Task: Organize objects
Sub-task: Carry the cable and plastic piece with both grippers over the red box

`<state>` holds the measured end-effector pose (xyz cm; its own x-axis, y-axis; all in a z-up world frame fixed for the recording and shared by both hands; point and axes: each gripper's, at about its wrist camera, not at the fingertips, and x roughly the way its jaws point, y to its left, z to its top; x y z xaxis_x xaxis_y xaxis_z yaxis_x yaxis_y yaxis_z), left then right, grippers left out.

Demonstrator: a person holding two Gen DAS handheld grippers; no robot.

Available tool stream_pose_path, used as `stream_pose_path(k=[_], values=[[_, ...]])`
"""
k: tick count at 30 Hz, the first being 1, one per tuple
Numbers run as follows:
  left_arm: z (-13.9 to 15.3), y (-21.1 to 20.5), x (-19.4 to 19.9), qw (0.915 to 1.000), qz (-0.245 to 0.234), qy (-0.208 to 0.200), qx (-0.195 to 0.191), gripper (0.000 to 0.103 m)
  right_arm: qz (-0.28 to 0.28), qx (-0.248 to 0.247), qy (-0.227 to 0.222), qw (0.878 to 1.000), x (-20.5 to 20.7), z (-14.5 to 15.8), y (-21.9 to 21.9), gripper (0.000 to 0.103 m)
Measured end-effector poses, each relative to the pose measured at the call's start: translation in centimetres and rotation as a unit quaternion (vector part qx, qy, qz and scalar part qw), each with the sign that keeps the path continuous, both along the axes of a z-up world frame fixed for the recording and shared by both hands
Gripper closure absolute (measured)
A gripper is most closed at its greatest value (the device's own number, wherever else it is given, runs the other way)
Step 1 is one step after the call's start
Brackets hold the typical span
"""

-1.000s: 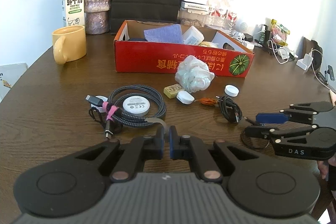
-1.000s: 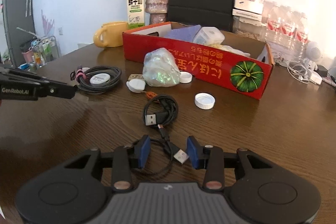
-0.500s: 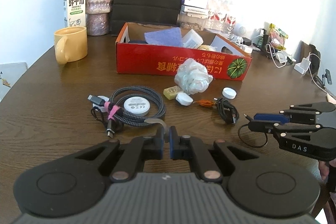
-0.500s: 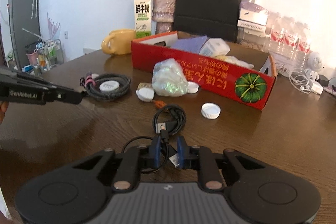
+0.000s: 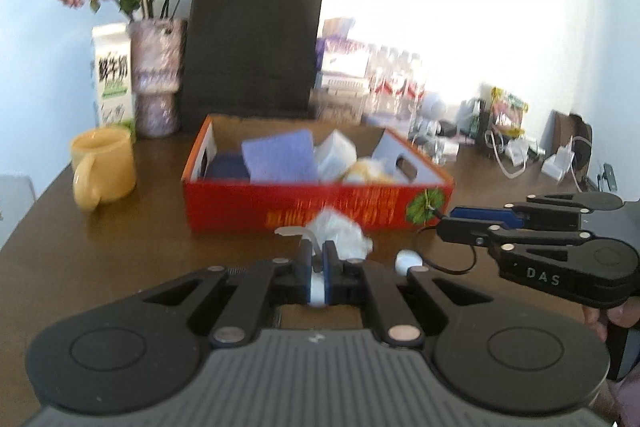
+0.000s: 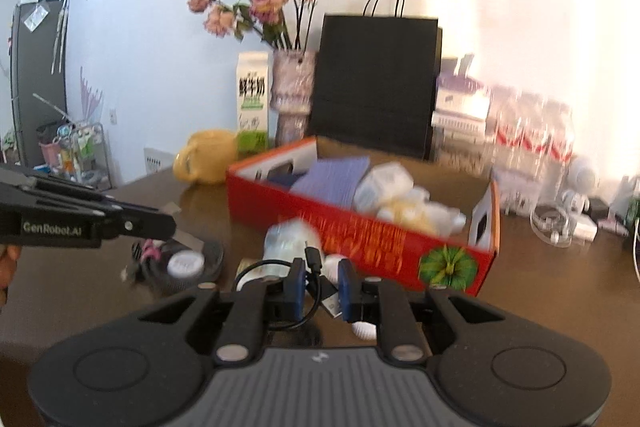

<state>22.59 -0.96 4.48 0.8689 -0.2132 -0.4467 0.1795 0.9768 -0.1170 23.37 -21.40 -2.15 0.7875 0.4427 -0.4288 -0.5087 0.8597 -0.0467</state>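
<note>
My right gripper (image 6: 320, 285) is clamped on the thin black USB cable (image 6: 310, 297), low in the centre of the right wrist frame, with a plug end poking up between the pads and a loop drooping to the lower left. The jaws have just been closing on it. The cable looks light and floppy, so I judge the slack will swing and may snag; holding it near the plugs, where it is stiffer, seems best.

My left gripper (image 5: 319, 267) is clenched on a thin pale strip (image 5: 298, 233) at mid-frame in the left wrist view; what it belongs to I cannot tell. It looks bendy and nearly weightless, so a firm pinch should do.

The red box (image 6: 362, 229) sits just beyond, at centre right of the frame, already holding soft packets. The braided cable coil (image 6: 184, 265) lies at lower left on the bench (image 6: 560, 307).
</note>
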Motion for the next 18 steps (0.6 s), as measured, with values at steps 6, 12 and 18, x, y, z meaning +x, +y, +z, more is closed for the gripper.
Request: stream_pose_path(k=[6,12,18], values=[[2.2,0.0,4.0,0.9995,0.001,-0.031,-0.009,0.097,-0.008,0.012,-0.027,1.000,3.7,2.2,0.5,0.087],[2.9,0.1,9.7,0.9985,0.013,-0.046,-0.026,0.097,-0.024,0.020,-0.036,0.999,9.0,3.1,1.1,0.087],[2.0,0.4,15.5,0.9977,0.031,-0.039,-0.045,0.097,-0.050,0.055,-0.015,0.997,14.8,1.6,1.2,0.087]])
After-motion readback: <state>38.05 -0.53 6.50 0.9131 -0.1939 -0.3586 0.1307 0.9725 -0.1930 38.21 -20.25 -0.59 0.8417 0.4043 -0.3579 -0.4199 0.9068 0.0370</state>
